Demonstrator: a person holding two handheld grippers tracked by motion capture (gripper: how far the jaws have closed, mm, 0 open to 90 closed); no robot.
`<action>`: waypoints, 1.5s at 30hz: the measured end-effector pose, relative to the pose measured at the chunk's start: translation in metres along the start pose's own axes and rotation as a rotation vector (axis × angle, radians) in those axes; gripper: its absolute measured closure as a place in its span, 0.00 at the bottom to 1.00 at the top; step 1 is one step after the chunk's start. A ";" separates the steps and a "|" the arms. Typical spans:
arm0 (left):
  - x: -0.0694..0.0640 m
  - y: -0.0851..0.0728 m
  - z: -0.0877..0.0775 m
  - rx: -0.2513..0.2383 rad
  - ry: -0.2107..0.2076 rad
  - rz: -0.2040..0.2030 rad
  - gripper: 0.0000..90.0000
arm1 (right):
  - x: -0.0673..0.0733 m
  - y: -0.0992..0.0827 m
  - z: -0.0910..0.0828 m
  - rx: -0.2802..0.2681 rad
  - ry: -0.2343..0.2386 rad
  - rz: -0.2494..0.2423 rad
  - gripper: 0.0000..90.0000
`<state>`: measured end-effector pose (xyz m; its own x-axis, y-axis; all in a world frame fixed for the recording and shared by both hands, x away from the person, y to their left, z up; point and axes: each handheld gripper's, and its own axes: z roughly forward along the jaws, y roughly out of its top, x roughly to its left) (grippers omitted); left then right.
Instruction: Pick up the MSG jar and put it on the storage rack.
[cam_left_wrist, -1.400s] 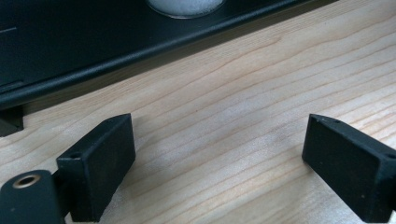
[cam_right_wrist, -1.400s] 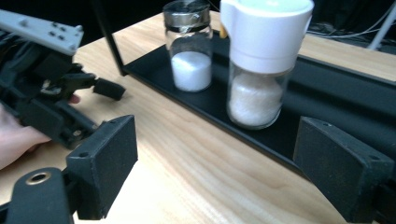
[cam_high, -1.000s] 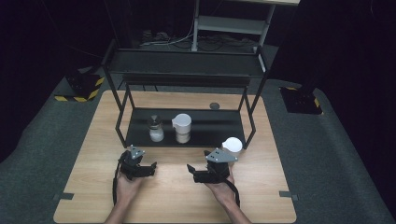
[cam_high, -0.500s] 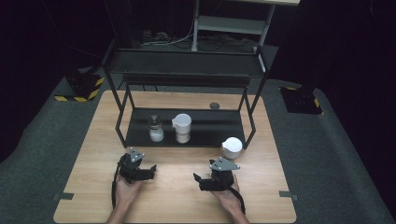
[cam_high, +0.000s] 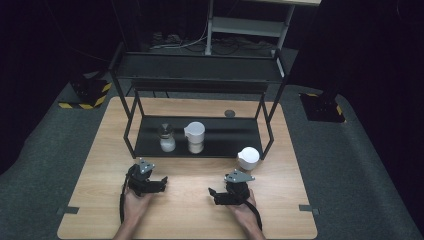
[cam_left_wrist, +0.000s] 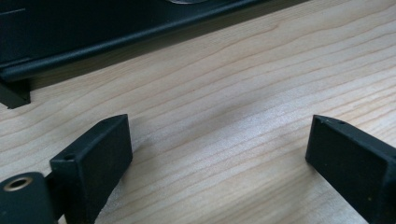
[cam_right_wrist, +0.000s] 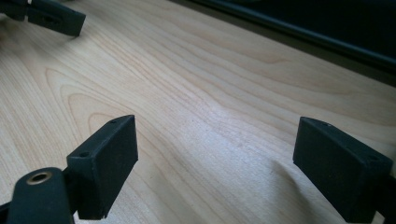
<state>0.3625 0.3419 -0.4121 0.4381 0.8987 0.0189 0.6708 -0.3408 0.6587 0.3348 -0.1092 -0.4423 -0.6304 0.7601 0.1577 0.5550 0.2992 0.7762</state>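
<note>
Both grippers rest low on the wooden table (cam_high: 190, 220) in front of a black two-level rack (cam_high: 200, 70). My left gripper (cam_high: 159, 183) is open, and in the left gripper view (cam_left_wrist: 219, 144) bare wood lies between its jaws. My right gripper (cam_high: 214, 194) is open too, with nothing between its jaws in the right gripper view (cam_right_wrist: 215, 149). A white cup (cam_high: 248, 158) stands on the table by the rack's right front leg, a little beyond the right gripper. On the rack's lower tray (cam_high: 225, 137) stand a small jar (cam_high: 166, 138) and a white pitcher (cam_high: 195, 137).
The tray's front edge (cam_left_wrist: 121, 42) runs just ahead of the left gripper. A jaw of the left gripper (cam_right_wrist: 53, 17) shows at the top left of the right gripper view. A small dark disc (cam_high: 229, 113) lies behind the rack. Grey carpet surrounds the table.
The right gripper has drawn back from the white cup toward the table's front edge. The cup stays by the rack's leg. The left gripper has shifted slightly toward the person.
</note>
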 end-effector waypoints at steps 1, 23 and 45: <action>0.000 0.000 0.000 0.000 0.001 0.001 0.08 | 0.000 0.002 0.001 0.009 0.000 0.000 0.15; 0.000 0.000 0.000 0.000 -0.001 0.005 0.07 | 0.004 0.016 0.011 0.078 -0.012 -0.014 0.15; 0.000 0.000 0.000 0.000 -0.002 0.004 0.07 | 0.013 0.018 0.013 0.092 -0.047 -0.042 0.15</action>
<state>0.3626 0.3420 -0.4123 0.4421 0.8968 0.0196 0.6692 -0.3443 0.6586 0.3434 -0.0861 -0.4340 -0.6289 0.7716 0.0960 0.5779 0.3812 0.7216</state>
